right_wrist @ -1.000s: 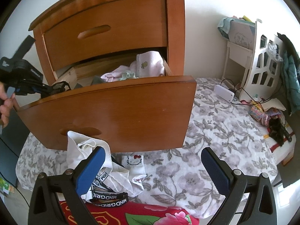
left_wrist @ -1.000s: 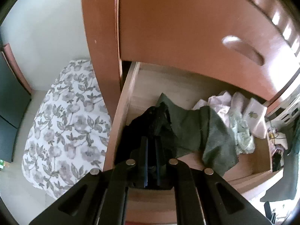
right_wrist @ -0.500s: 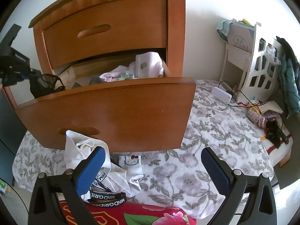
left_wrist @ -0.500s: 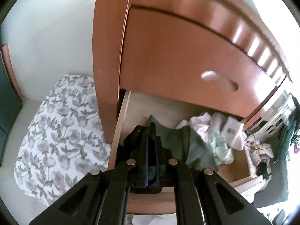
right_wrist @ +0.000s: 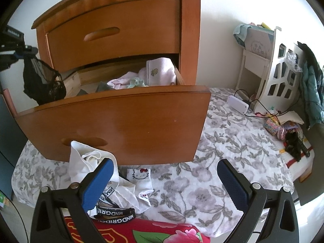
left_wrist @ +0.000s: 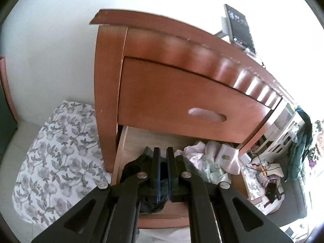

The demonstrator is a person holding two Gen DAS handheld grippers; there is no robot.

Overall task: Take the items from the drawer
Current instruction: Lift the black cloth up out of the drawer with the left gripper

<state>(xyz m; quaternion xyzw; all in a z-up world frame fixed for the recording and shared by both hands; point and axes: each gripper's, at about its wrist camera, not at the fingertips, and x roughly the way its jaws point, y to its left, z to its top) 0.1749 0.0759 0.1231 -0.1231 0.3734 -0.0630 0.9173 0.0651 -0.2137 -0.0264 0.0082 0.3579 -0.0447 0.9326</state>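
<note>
My left gripper (left_wrist: pixel 163 154) is shut on a black lace garment (left_wrist: pixel 132 167), which hangs from it above the left end of the open wooden drawer (left_wrist: pixel 129 139). In the right wrist view that left gripper (right_wrist: pixel 30 50) shows at the far left with the black garment (right_wrist: pixel 43 81) dangling clear of the drawer front (right_wrist: pixel 125 121). Inside the drawer lie a dark green cloth (right_wrist: pixel 101 86) and pale pink and mint clothes (right_wrist: pixel 160 70). My right gripper (right_wrist: pixel 164 184) stands open low over the floral bedspread, holding nothing.
White garments with a black printed band and a cartoon-cat sock (right_wrist: pixel 139 175) lie on the floral bedspread (right_wrist: pixel 222 141) below the drawer front. A red flowered cloth (right_wrist: pixel 141 230) is nearest. A white shelf (right_wrist: pixel 279 77), cables and small toys sit at right. The upper drawer (right_wrist: pixel 113 34) is closed.
The left gripper has risen with the black garment, lifting it out of the drawer until it hangs free. The right gripper has kept still.
</note>
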